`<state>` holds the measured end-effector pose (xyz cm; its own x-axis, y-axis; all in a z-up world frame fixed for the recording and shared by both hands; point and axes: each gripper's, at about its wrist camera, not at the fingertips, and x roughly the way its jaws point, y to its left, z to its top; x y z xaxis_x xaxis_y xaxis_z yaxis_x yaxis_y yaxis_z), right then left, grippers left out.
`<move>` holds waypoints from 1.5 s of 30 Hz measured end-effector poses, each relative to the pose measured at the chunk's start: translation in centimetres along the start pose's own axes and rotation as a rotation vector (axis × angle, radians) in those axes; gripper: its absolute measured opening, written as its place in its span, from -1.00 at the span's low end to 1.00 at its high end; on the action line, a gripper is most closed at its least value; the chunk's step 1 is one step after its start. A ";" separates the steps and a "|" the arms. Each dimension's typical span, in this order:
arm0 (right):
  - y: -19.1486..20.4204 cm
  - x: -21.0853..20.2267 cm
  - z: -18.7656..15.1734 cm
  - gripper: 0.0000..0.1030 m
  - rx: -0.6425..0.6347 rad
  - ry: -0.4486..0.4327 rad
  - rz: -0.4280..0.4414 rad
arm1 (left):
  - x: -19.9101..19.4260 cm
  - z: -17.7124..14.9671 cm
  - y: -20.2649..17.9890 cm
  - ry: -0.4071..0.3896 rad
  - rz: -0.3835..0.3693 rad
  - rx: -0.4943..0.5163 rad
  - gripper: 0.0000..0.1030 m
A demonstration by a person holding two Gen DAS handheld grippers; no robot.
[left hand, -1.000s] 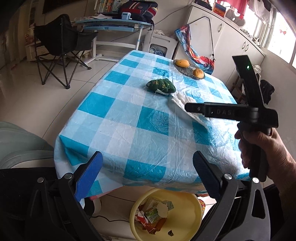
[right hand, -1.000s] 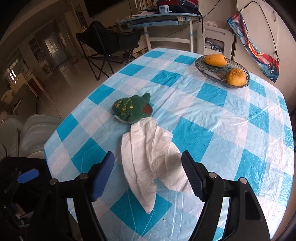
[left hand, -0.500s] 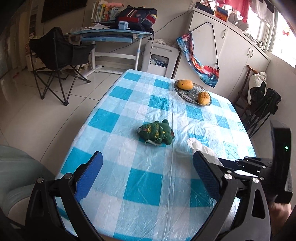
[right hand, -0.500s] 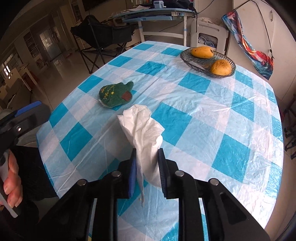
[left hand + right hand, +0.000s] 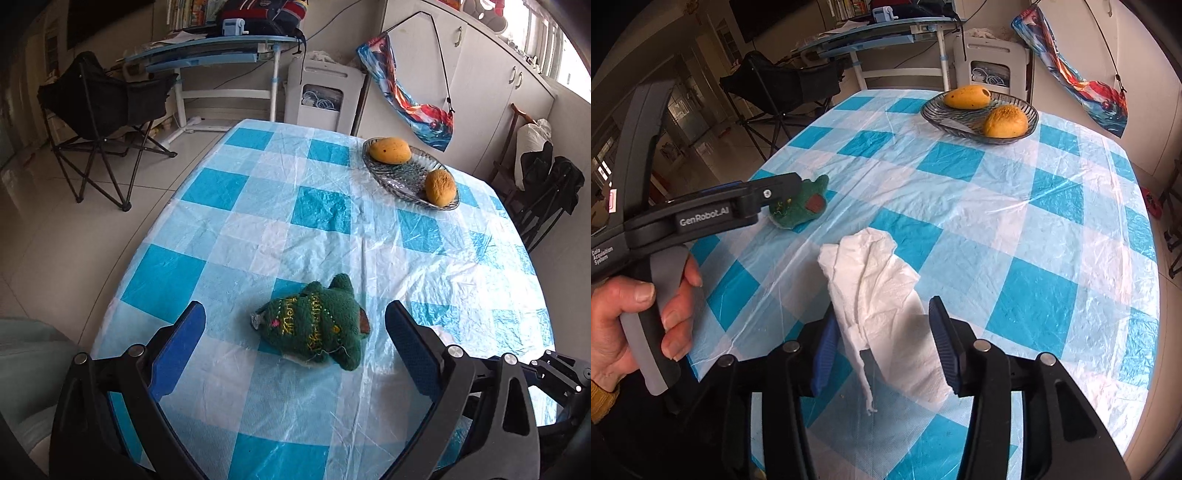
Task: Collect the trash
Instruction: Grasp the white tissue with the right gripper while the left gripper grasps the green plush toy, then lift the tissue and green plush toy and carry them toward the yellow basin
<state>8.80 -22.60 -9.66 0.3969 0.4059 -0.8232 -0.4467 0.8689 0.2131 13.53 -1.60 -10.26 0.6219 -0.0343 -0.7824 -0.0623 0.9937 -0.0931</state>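
A crumpled white paper towel (image 5: 882, 295) lies on the blue-and-white checked tablecloth (image 5: 1015, 206). My right gripper (image 5: 884, 343) is open, its jaws on either side of the towel's near end, not pinching it. A green knitted fish toy (image 5: 317, 325) lies on the cloth; it also shows in the right wrist view (image 5: 801, 206). My left gripper (image 5: 295, 347) is open, with the toy between its fingertips but apart from them. The left gripper's body (image 5: 701, 218) shows in the right wrist view, held in a hand.
A glass bowl (image 5: 406, 177) with two orange-yellow fruits stands at the table's far right. A black folding chair (image 5: 99, 122) and a desk (image 5: 207, 55) stand beyond the table on the left. A dark chair (image 5: 543, 192) stands at the right edge.
My right gripper, shut on the towel half a second ago, has opened and the towel lies on the cloth. My left gripper has moved forward over the table until its open jaws flank the green toy.
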 end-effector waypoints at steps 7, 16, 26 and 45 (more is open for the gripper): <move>0.7 1.0 0.7 -0.06 -0.070 0.030 -0.023 | 2.5 -0.2 -0.4 0.054 -0.005 0.042 0.49; 1.0 0.8 0.4 -0.02 -0.117 0.047 -0.047 | 1.2 -1.2 -0.4 0.075 -0.169 0.017 -0.56; 2.1 0.0 -0.4 -0.57 -0.147 0.050 -0.032 | -2.9 -3.4 0.2 0.020 -0.202 0.029 -0.56; 3.1 0.7 -1.1 0.31 -0.147 0.049 -0.042 | -1.9 -4.8 1.3 0.049 -0.129 0.013 0.23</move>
<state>6.80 -19.95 -10.20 0.3802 0.3525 -0.8551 -0.5441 0.8329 0.1014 8.51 -0.77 -11.88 0.5855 -0.1665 -0.7934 0.0255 0.9820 -0.1872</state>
